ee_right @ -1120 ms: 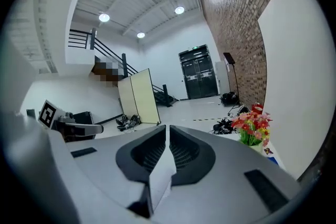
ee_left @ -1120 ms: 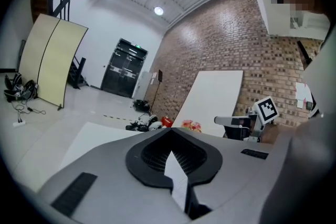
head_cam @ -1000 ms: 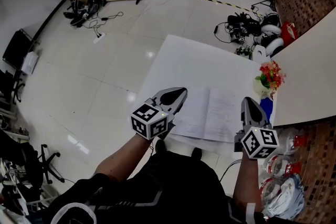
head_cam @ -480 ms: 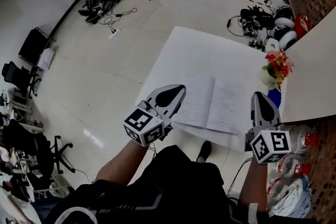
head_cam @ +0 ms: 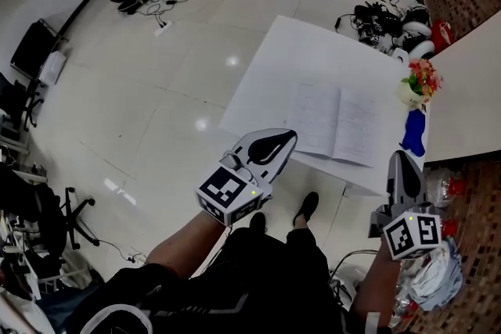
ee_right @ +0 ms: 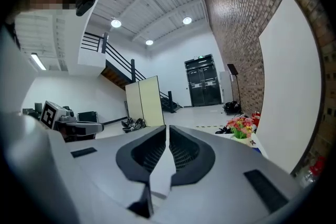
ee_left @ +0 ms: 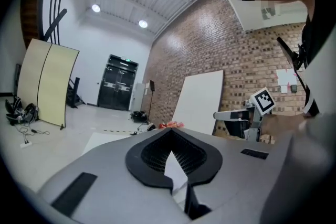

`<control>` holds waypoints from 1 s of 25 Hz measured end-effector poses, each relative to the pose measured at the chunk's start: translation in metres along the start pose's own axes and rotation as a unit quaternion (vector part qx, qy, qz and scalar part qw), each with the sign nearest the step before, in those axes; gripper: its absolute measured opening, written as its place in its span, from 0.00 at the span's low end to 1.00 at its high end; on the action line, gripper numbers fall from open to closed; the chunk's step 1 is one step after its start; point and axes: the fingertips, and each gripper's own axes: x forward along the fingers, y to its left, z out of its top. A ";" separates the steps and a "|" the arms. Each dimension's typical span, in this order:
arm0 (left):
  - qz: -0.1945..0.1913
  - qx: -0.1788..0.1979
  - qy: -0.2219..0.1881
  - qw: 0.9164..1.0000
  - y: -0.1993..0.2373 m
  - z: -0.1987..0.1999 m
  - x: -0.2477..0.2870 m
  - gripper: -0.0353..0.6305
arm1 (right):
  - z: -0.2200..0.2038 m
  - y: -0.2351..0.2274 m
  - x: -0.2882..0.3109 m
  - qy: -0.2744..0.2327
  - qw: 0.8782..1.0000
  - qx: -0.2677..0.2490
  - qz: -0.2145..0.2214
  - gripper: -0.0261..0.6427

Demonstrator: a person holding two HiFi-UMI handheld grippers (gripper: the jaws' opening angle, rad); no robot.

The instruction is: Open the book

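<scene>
Open book (head_cam: 337, 123) flat on desk (head_cam: 313, 51). Left tool (head_cam: 288, 136) and right tool (head_cam: 402, 157) pressed together, empty, near desk's front edge.

Book (head_cam: 337, 123) on table (head_cam: 309, 59); flowers (head_cam: 421, 80) at table's R edge; L gripper (head_cam: 286, 139) & R gripper (head_cam: 401, 162) at near side.

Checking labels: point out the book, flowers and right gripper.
book (head_cam: 317, 120): head view, on its left page.
flowers (head_cam: 423, 76): head view, on the blooms.
right gripper (head_cam: 400, 157): head view, at the jaw tips.
</scene>
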 end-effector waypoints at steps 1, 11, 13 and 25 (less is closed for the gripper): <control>-0.001 -0.001 0.004 1.000 0.000 -0.005 -0.010 0.05 | -0.002 0.009 -0.010 0.004 1.000 -0.003 0.000 0.05; -0.003 -0.014 -0.006 1.000 -0.081 -0.004 -0.059 0.05 | 0.005 0.034 -0.116 -0.011 0.999 -0.030 0.016 0.05; 0.003 -0.011 -0.011 1.000 -0.108 -0.003 -0.060 0.05 | 0.003 0.030 -0.133 -0.016 0.998 -0.040 0.035 0.05; 0.107 -0.007 -0.013 0.994 -0.257 -0.010 -0.118 0.05 | -0.014 0.011 -0.259 -0.025 0.989 -0.039 0.142 0.05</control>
